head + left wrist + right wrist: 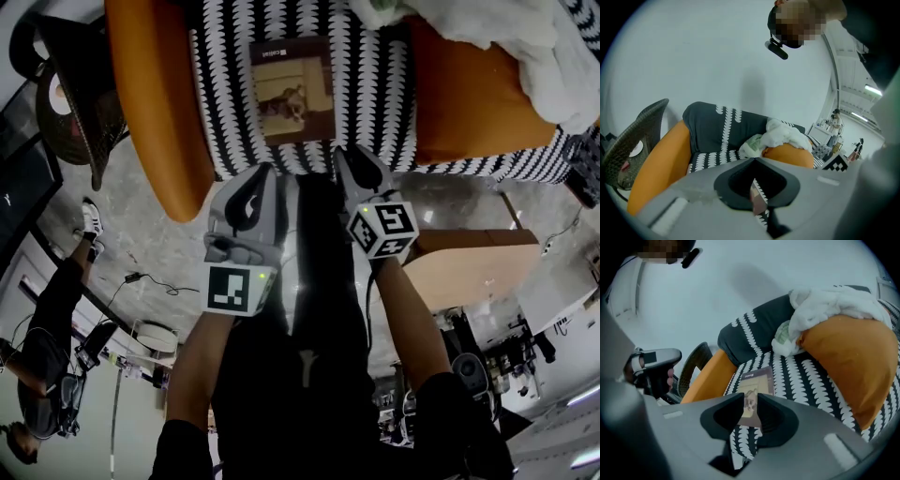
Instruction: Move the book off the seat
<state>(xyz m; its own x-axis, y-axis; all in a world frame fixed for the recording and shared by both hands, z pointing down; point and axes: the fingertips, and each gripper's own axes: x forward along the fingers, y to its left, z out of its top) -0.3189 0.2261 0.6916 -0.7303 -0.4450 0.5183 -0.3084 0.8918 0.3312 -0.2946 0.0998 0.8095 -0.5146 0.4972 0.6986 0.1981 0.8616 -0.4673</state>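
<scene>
Approach step: book not yet gripped.
My right claw (750, 405) stands slightly apart and empty, lined up on the book (292, 89). My left claw (754, 183) is closed to a slit, idle. The book lies flat mid-seat (375, 103), between the orange arms. Next, in my judgement: advance, straddle its near edge, clamp.

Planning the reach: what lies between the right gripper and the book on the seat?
Nothing but bare patterned seat cushion, as the head view shows between the right gripper and the book.
</scene>
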